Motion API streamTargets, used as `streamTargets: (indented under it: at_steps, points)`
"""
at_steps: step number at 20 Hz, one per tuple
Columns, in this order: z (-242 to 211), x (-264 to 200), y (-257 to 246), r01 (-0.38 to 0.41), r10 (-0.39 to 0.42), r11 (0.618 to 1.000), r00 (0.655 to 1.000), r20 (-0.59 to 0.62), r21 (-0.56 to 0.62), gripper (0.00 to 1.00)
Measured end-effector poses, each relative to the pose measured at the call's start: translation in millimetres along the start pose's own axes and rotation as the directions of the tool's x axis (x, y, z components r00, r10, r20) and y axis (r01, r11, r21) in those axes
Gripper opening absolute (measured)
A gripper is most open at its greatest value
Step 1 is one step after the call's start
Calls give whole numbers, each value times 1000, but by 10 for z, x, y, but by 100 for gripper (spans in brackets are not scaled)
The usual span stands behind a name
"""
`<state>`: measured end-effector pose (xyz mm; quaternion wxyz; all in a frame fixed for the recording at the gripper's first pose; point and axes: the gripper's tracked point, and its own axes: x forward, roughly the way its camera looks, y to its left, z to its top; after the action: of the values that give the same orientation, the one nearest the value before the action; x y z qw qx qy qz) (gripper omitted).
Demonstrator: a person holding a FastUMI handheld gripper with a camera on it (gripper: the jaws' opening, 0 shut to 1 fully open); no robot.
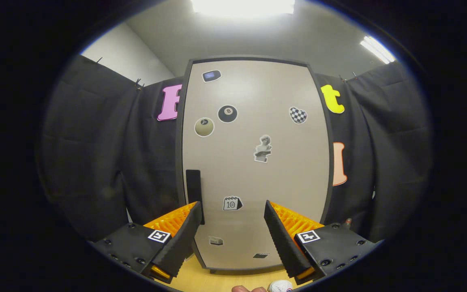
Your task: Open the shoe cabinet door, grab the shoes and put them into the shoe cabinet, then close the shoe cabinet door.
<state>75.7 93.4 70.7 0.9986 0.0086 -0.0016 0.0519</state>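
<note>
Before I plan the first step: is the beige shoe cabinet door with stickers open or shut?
Shut: the beige sticker-covered cabinet door sits flush in its dark frame, interior hidden. The open gripper has grasped nothing.

We see the shoe cabinet door (253, 162) as a smooth, matt panel — laminate by its look — edged in a darker matt frame, with a matt dark handle (193, 194) and flat paper-like stickers (227, 114) on it. The booth wall (108, 162) is matt woven cloth, creased. The bench (217, 280) looks like smooth pale wood. The tongs (231, 211), fingers spread apart on nothing, show ribbed plastic pads (282, 239) — matt.
</note>
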Motion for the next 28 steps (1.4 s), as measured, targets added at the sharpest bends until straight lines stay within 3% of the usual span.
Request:
streamTargets:
  at_steps: [11,16,18,19,22,24,28]
  points:
    - [-265,929,555,-91,86,993,993,-76,-70,97]
    - [-477,1102,589,-60,47,993,991,-125,-98,97]
    - [-441,1126,616,-57,46,993,994,-100,-104,82]
    - [-416,1137,636,-63,53,992,994,-94,-106,79]
    - [-464,1126,677,-73,68,997,988,-141,-31,38]
    - [-459,1106,688,-74,75,997,986,-148,9,35]
    - [-466,1139,681,-59,55,998,989,-139,-29,23]
